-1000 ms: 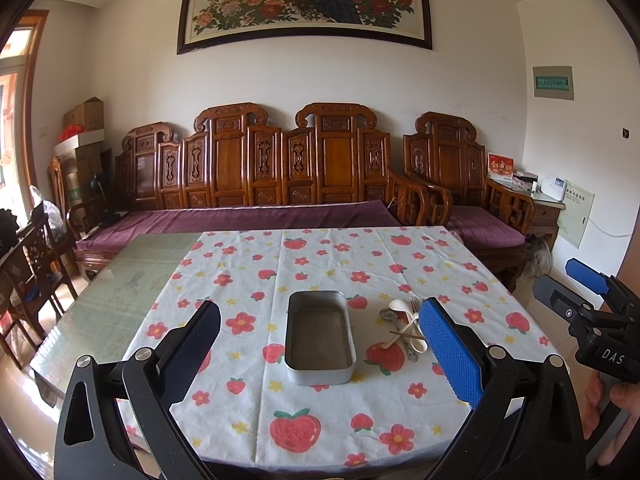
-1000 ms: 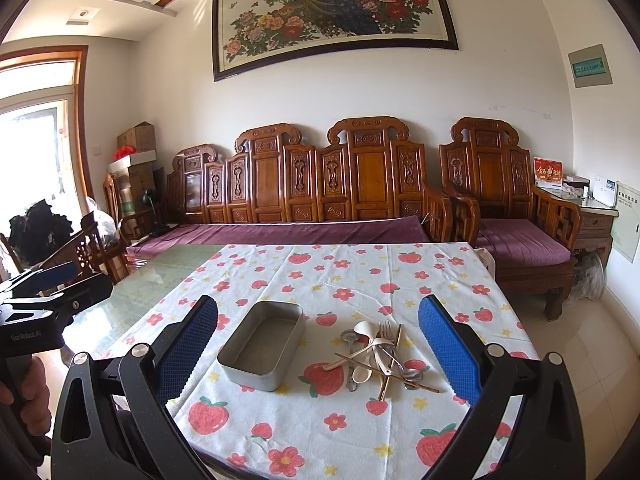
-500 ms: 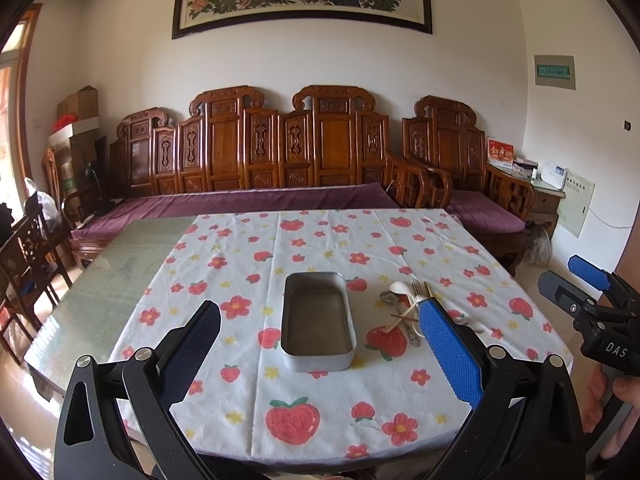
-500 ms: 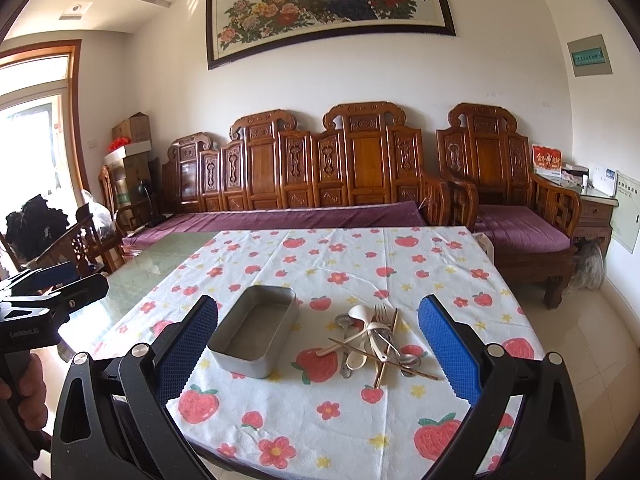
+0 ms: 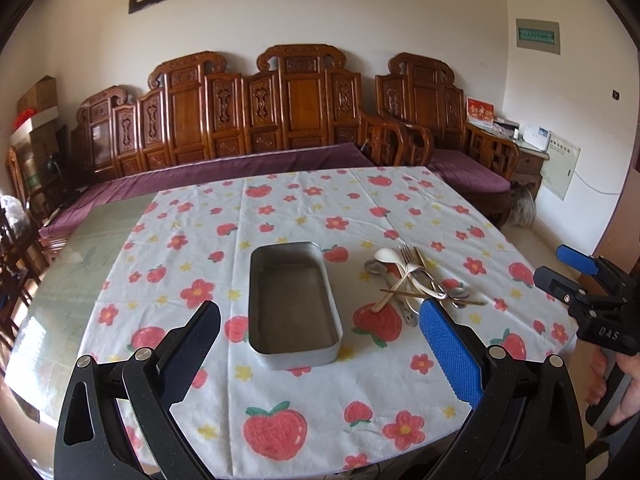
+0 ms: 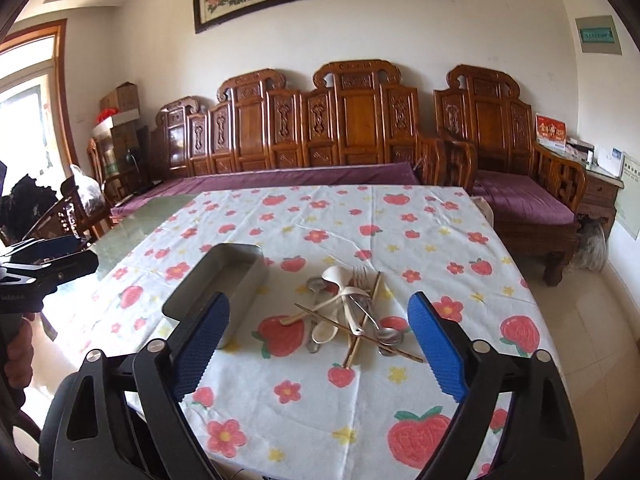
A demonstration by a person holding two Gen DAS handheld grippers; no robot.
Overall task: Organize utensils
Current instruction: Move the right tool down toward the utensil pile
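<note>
Daylight fills the room, soft and even, brightest at the window (image 6: 28, 92) on the left of the right wrist view, where the panes are blown out to white. The bare glass part of the surface (image 6: 152, 220) carries a pale sheen. The metal tray (image 5: 292, 300) casts only a faint shadow. Both views are sharp at the centre; the fisheye lens bows straight lines strongly toward the rims, and the corners fall off to black.

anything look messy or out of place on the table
Yes: the utensils lie in a crossed heap on the tablecloth, spoons, a fork and chopsticks tangled together, while the metal tray beside them sits empty. Nothing looks spilled or damaged.
</note>
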